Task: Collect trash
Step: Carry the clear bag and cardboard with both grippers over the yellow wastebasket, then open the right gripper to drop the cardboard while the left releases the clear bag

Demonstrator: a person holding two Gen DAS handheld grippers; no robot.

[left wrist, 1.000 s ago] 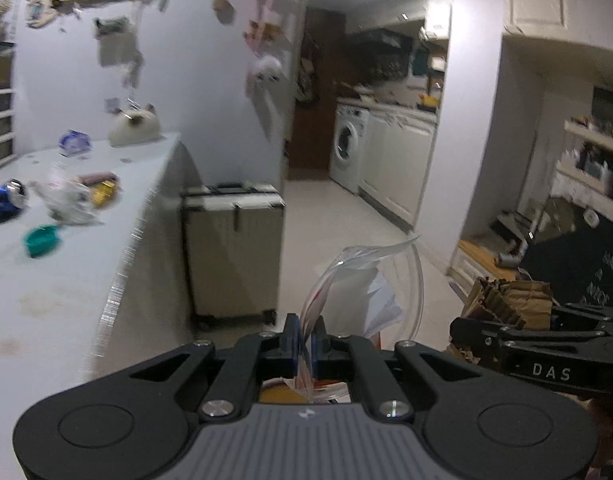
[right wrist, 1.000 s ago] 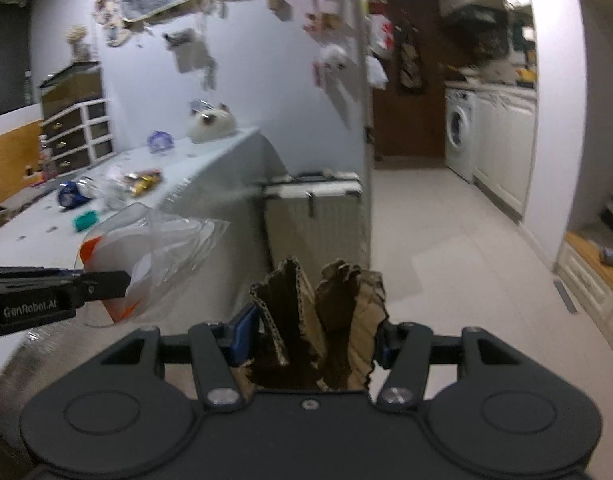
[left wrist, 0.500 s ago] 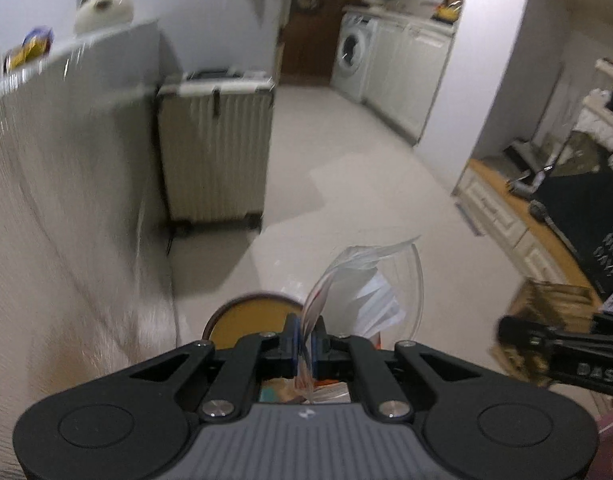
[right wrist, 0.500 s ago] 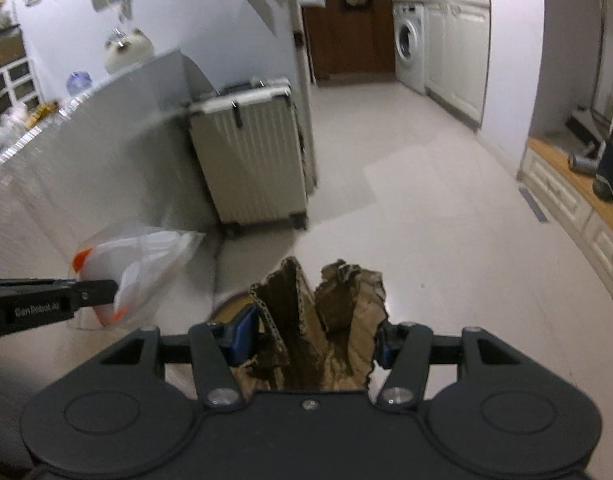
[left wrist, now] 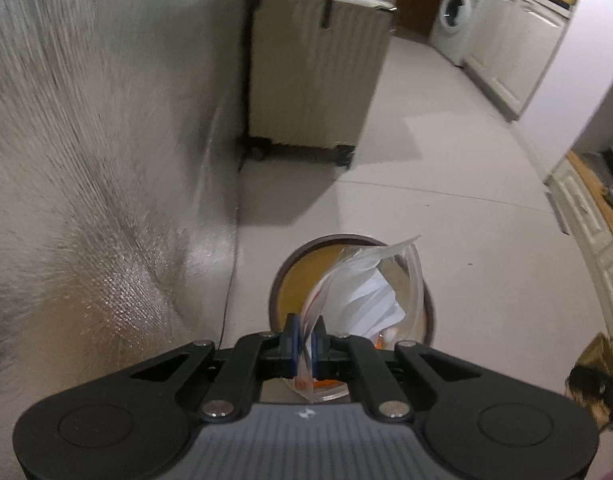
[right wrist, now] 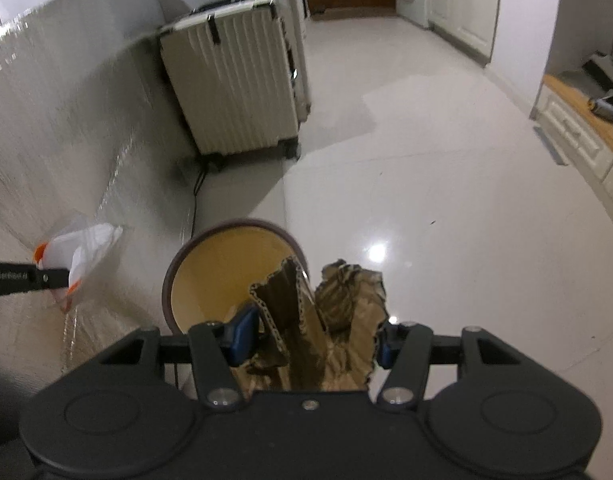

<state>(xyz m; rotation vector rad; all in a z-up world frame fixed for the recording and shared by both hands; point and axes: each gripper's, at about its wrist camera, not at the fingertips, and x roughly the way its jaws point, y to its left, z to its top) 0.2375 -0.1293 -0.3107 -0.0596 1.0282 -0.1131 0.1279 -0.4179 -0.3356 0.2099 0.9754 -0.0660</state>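
Observation:
My left gripper [left wrist: 305, 342] is shut on a clear plastic bag [left wrist: 366, 292] with white paper and orange bits inside. It hangs right over a round bin [left wrist: 302, 276] with a dark rim and yellow inside, standing on the floor. My right gripper [right wrist: 310, 330] is shut on a crumpled piece of brown cardboard [right wrist: 326, 316], held above the near right rim of the bin [right wrist: 210, 272]. The left gripper [right wrist: 46, 278] and its bag [right wrist: 86, 248] show at the left of the right wrist view. The cardboard shows at the right edge of the left wrist view [left wrist: 598, 376].
A silvery cloth-covered counter side [left wrist: 86, 160] rises on the left. A beige ribbed suitcase [left wrist: 314, 72] stands beyond the bin. A cable [right wrist: 196, 200] runs down by the counter. White cabinets [left wrist: 518, 32] and a washing machine [left wrist: 452, 20] line the far right.
Both grippers have dropped from counter height and tilted down toward the floor. The bin has come into view under them. Both still hold their loads.

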